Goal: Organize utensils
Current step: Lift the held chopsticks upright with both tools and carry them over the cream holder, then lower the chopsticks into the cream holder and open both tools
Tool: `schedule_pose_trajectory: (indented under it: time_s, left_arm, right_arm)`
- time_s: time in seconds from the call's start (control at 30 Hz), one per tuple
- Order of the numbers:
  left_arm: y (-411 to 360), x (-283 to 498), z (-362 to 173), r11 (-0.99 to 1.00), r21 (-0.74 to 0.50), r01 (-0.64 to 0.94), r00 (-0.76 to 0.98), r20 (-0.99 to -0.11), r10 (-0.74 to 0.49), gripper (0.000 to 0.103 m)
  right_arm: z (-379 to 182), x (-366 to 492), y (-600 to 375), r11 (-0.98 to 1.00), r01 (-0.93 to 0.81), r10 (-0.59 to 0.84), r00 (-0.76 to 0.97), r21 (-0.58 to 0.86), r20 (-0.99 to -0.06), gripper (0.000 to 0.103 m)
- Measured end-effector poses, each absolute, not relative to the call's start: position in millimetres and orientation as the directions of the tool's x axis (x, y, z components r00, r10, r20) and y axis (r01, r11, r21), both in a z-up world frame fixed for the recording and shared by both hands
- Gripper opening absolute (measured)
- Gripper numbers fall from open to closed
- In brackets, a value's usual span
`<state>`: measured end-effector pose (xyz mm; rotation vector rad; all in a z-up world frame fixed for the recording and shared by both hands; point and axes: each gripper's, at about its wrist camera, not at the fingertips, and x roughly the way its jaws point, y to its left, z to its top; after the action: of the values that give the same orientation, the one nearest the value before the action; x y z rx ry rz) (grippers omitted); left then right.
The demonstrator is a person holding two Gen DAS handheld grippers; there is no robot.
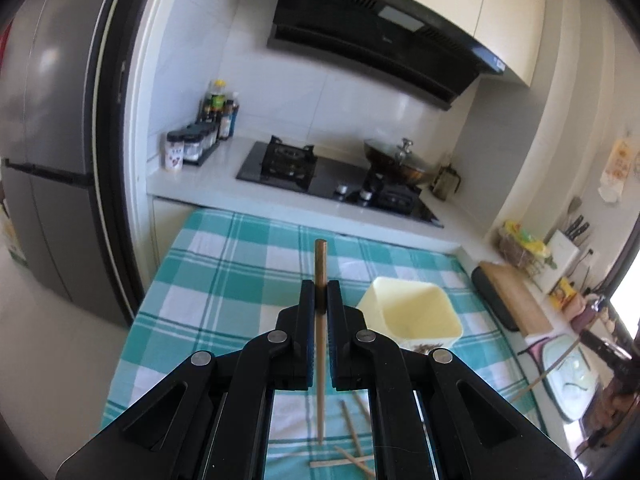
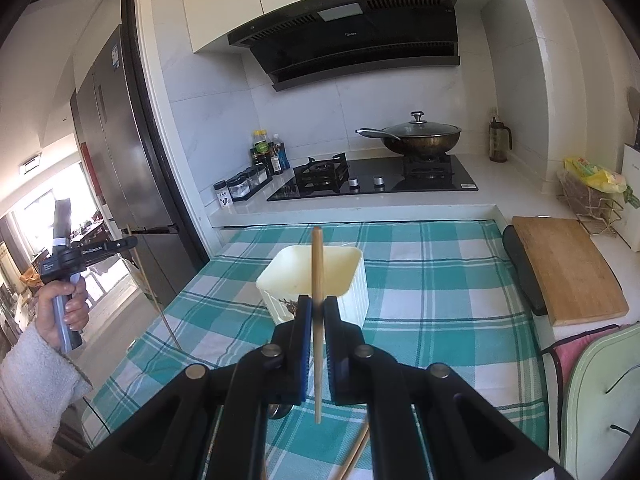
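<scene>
My left gripper (image 1: 320, 294) is shut on a wooden chopstick (image 1: 320, 264) held upright above the teal checked cloth. A pale yellow square holder (image 1: 416, 312) stands just right of it and looks empty inside. My right gripper (image 2: 318, 306) is shut on another chopstick (image 2: 317, 256), upright, just in front of the same holder (image 2: 320, 276). Several loose chopsticks (image 1: 352, 436) lie on the cloth below the left gripper; two (image 2: 356, 454) show low in the right wrist view. The left gripper (image 2: 128, 244) with its chopstick also shows at the far left of the right wrist view.
A gas hob (image 2: 372, 182) with a lidded wok (image 2: 420, 136) is behind the table. Spice jars and bottles (image 2: 248, 178) stand at the back left. A wooden cutting board (image 2: 568, 264) lies to the right. A grey fridge (image 1: 48, 152) stands left.
</scene>
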<state>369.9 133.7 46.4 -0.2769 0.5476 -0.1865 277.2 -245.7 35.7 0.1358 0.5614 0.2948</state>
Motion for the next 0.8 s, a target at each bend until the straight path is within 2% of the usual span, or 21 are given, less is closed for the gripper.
schedule_pose_trajectory:
  time_s: [0.1,0.23,0.33,0.43,0.67,0.8]
  left_arm:
    - [126.7,381.8,75.1,0.931,-0.343,0.126,0.861,-0.428,-0.274,0.003]
    - [105.4,404.2,110.1,0.905,-0.391,0.165,0.898,-0.321,-0.302,0.003]
    - [77.1,432.3,113.2,0.897,-0.403,0.180,0.899,-0.303,-0.316,0.003]
    - [45.8,466.7,92.0,0.907,-0.390,0.162,0.878,-0.363,-0.313,0.003]
    - [2.7,537.9,-1.1,0.922,-0.374,0.102,0.716,-0.616,-0.329,0.003]
    - [-2.4,551.0,-35.4,0.920,-0.384,0.081,0.643,-0.685,-0.343,0.004]
  right_arm:
    - [48.3,294.6,-243.1,0.957,-0.230,0.288,0.831,0.178,-0.476,0.007]
    - [73.7,332.1,-241.7,0.965,-0.210,0.257,0.882,0.158,-0.396,0.007]
    - [85.7,367.2,-240.0,0.964,-0.195,0.246,0.911,0.178,-0.330,0.006]
    - [77.4,406.1,-231.8,0.964,-0.184,0.245,0.901,0.194,-0.359,0.007]
    - [-4.5,495.3,-200.6,0.964,-0.135,0.256,0.705,0.229,-0.662,0.007]
    - [-39.5,518.9,-197.0,0.963,-0.117,0.261,0.626,0.243,-0.735,0.008]
